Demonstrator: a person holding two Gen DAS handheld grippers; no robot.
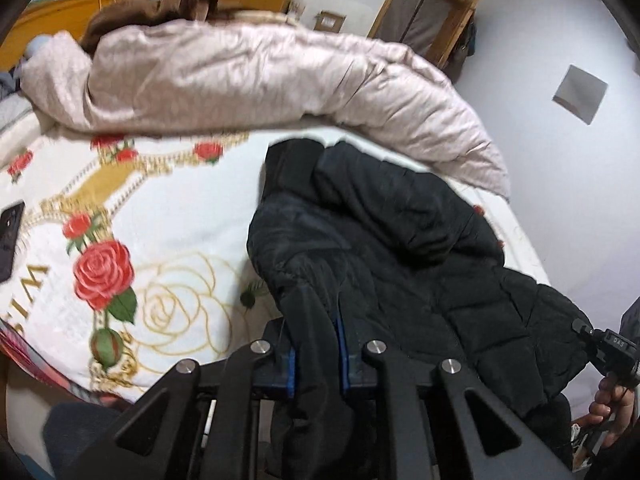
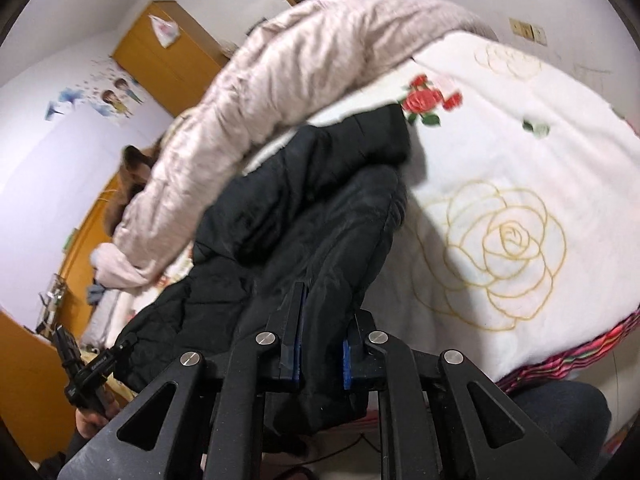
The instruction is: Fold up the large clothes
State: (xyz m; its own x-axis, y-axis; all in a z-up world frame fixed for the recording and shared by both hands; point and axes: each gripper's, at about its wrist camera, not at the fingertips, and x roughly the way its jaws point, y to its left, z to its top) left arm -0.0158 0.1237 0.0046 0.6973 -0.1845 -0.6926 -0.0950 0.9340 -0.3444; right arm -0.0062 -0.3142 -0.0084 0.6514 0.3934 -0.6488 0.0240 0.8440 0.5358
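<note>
A black quilted puffer jacket lies bunched on the bed, draped toward its near edge. My left gripper is shut on a fold of the jacket's hem, fabric pinched between its blue pads. In the right wrist view the same jacket hangs from my right gripper, which is shut on another part of its edge. Each gripper shows in the other's view: the right one at the far right, the left one at the lower left.
A pale pink padded coat with a brown fur hood lies along the far side of the bed. The rose-print white blanket covers the bed. A dark phone lies at its left. Wooden wardrobe stands behind.
</note>
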